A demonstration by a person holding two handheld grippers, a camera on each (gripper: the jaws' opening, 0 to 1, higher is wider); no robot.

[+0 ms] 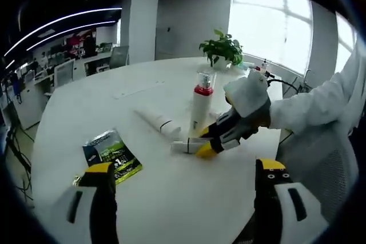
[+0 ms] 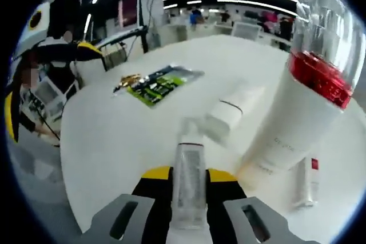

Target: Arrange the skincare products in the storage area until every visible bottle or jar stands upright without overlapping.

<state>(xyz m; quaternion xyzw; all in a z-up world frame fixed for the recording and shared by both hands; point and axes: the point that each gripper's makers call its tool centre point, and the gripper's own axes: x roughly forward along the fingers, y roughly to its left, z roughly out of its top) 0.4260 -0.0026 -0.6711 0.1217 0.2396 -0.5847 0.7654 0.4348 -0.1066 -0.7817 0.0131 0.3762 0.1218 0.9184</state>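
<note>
Small tube clamped, low over the table

The clear tube point(image 2: 189, 184) is clamped mid-body by the right gripper point(image 2: 189, 190), near the upright red-collared bottle point(image 2: 297, 118); likely light and slippery. The left gripper point(image 1: 186, 178) is held open.

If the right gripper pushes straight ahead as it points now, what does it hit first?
Probably the lying white tube, just ahead of the clear tube held by the right gripper; depth is uncertain.

Tall white bottle point(image 1: 201, 108), red band, clear cap: upright. White tube point(image 1: 155, 120): lying flat. Small clear tube point(image 2: 189, 184): horizontal, clamped.
</note>
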